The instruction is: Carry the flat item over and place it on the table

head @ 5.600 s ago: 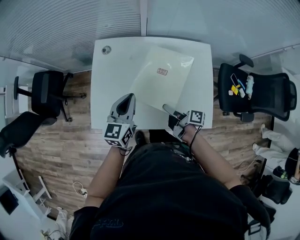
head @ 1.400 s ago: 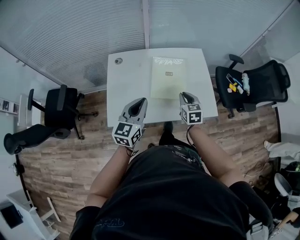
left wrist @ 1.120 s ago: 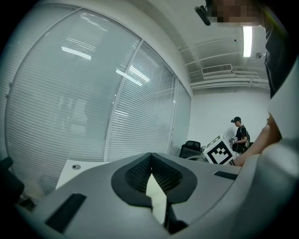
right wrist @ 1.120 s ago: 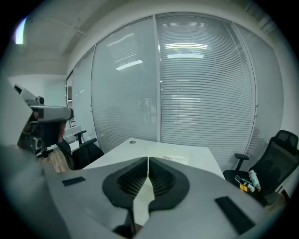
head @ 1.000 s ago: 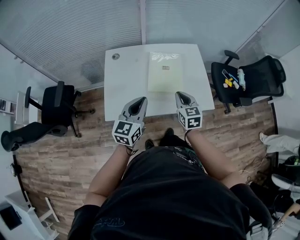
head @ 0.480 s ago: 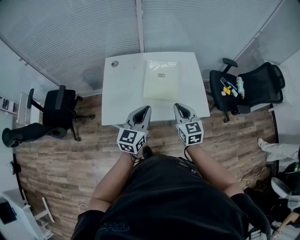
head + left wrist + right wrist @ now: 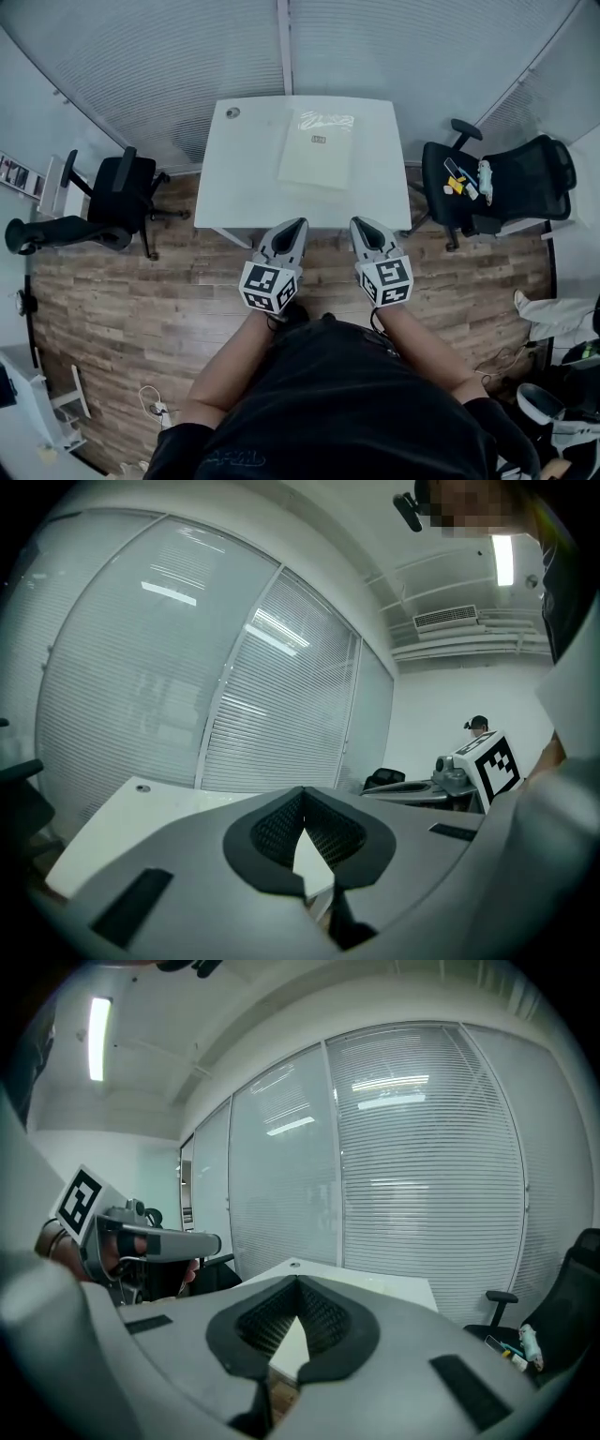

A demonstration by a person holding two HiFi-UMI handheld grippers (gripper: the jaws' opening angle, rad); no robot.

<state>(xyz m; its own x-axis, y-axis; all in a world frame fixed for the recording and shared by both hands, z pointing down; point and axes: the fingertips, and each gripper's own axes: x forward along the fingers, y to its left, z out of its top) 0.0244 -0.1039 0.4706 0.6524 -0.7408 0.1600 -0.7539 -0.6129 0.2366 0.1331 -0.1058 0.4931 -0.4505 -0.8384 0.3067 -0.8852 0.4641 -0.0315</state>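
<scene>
The only print on the flat item (image 7: 317, 155) is a small rectangular label (image 7: 320, 141) near its far end. The writing on the label is too small to read. Each gripper's cube carries black-and-white square markers and no words.

The flat item is a pale cream sheet-like packet. It lies flat on the white table (image 7: 244, 169), about midway between the left and right edges and closer to the far edge than the near one. Its long axis runs from the near edge toward the far edge, and its near end is skewed slightly toward the left edge. The labelled end points to the far edge, where the wrapping looks shiny and crinkled.

The left gripper (image 7: 297, 224) and the right gripper (image 7: 359, 224) are side by side over the wooden floor (image 7: 141, 281), just short of the table's near edge and well apart from the item. In their own views, the left gripper (image 7: 302, 794) and the right gripper (image 7: 298, 1283) each have their jaws clenched tip to tip with nothing between them.

A small round fitting (image 7: 232, 112) sits at the far left corner. A black chair (image 7: 497, 178) at the right holds small objects that cannot be made out.
</scene>
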